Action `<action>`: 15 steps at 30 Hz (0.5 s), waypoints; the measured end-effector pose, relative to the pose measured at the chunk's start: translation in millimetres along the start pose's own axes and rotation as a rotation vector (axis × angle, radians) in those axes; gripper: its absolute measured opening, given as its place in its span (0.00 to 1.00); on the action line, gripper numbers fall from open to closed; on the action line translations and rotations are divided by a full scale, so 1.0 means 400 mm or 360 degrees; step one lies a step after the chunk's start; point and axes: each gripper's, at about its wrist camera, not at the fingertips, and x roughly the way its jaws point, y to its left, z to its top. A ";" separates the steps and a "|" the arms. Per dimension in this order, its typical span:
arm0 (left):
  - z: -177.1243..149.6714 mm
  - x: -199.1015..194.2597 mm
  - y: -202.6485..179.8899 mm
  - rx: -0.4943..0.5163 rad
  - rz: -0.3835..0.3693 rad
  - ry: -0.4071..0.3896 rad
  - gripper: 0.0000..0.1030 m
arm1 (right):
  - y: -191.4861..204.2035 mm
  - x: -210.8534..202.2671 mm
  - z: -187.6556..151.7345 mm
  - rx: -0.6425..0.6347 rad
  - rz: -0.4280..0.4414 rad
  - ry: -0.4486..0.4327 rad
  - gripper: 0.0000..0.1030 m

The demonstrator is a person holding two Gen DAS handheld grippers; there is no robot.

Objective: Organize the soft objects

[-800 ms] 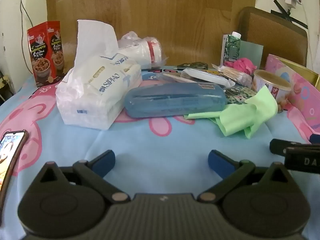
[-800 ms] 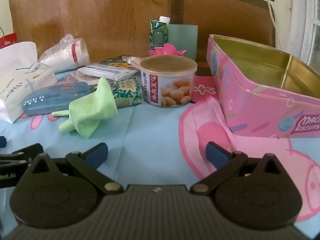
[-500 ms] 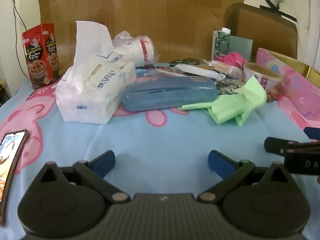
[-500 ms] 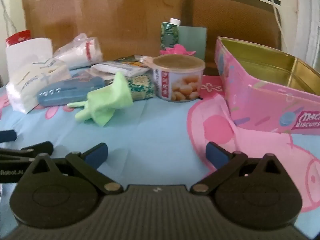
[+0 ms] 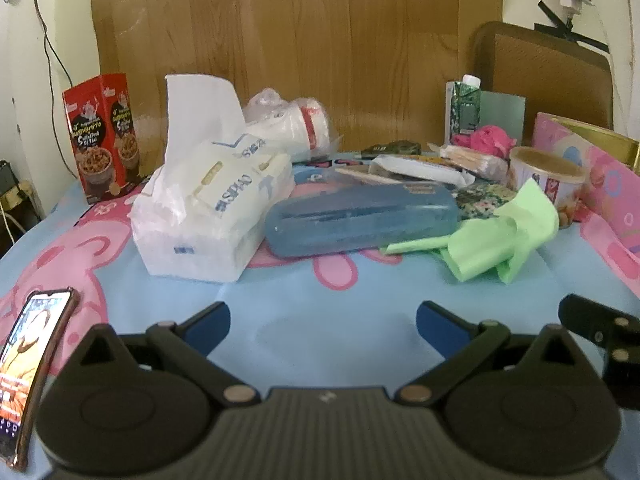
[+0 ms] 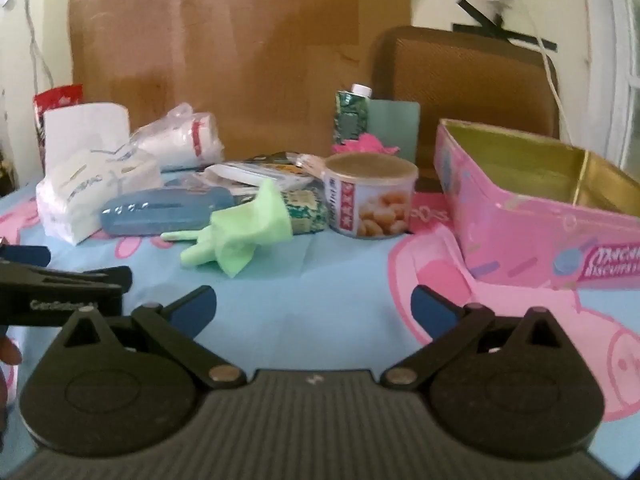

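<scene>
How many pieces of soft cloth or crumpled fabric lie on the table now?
2. The green cloth lies in front of the blue case. The pink crumpled piece sits at the back, by the green carton. Others may hide under the clutter.

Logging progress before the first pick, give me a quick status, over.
Left claw and right claw open, empty. Green cloth untouched beside the blue case. Pink tin open, path clear.
</scene>
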 end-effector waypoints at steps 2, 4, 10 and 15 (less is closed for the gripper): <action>-0.002 -0.001 0.005 -0.0021 0.0011 0.0003 1.00 | 0.002 0.003 0.000 -0.0012 -0.0006 0.0009 0.96; -0.003 -0.001 0.007 -0.0031 0.0012 0.0008 1.00 | -0.001 0.006 -0.003 -0.0008 -0.0016 0.0019 0.96; -0.003 0.001 -0.004 0.0001 0.0008 0.0036 1.00 | -0.001 0.006 -0.004 -0.0008 -0.0010 0.0019 0.96; -0.005 0.003 0.001 -0.0025 -0.0055 0.0056 1.00 | 0.000 0.005 -0.004 -0.0010 0.0011 0.0018 0.96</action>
